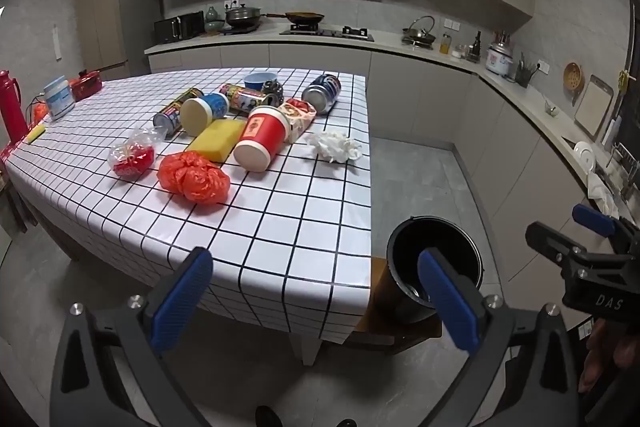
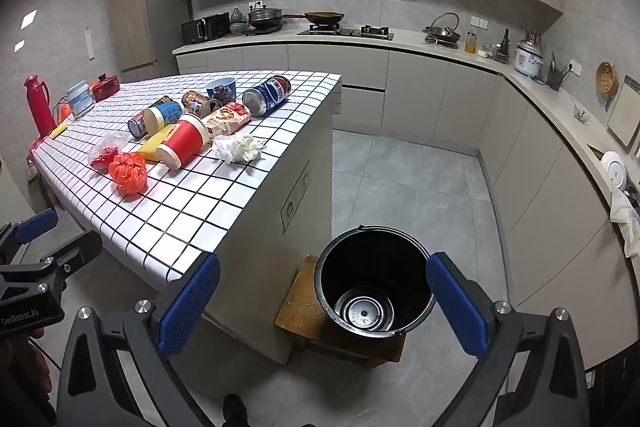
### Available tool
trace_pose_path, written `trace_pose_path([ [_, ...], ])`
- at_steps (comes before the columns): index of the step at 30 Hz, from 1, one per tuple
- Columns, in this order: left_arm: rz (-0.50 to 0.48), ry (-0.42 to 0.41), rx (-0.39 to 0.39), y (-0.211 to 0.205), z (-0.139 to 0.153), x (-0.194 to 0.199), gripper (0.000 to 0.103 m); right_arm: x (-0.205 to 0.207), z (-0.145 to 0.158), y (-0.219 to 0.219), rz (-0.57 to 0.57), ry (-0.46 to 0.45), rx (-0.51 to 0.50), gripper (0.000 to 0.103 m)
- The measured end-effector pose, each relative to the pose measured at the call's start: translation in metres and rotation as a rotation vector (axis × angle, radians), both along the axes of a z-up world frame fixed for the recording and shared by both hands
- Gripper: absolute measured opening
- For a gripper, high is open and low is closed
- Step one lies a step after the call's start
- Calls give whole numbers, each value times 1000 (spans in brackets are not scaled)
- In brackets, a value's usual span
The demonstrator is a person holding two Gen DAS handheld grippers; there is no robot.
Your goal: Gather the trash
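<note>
Both grippers, left (image 1: 316, 301) and right (image 2: 322, 301), gape wide with nothing in them, short of the table (image 1: 280, 247). Trash heaped mid-table: red cup (image 1: 262, 139), orange bag (image 1: 194, 178), tissue (image 1: 338, 145), sponge (image 1: 216, 145), cans. Black bucket (image 2: 374, 279) sits empty on a stool (image 2: 296, 303) beside the table corner.

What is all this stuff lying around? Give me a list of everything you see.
table: one, white cloth with black grid, left.
orange plastic bag: one, crumpled, nearest item on the table.
red cup: one, red and white, on its side, mid-table.
yellow sponge: one, beside the red cup.
white tissue: one wad, near the table's right edge.
blue cola can: one, on its side, far end.
red flask: one, upright, far left.
black bucket: one, empty, on a wooden stool on the floor.
left gripper: blue pads, jaws open, empty.
right gripper: blue pads, jaws open, empty.
</note>
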State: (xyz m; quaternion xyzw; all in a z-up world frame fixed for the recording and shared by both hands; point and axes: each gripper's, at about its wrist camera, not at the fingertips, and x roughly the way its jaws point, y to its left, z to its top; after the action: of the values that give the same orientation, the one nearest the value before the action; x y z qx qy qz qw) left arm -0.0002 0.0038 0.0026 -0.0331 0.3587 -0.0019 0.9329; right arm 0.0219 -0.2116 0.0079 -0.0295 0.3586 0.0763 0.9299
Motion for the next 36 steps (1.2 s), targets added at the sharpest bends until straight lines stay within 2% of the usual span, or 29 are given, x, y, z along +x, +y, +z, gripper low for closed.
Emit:
trace_pose_path([
  [6,-4,-4,2,9,6,1,103,-2,1,0,1,-1,1,103],
  [36,-6,-20,9,-2,6,-6,103,-5,4,0,-1,-11,-6,103],
])
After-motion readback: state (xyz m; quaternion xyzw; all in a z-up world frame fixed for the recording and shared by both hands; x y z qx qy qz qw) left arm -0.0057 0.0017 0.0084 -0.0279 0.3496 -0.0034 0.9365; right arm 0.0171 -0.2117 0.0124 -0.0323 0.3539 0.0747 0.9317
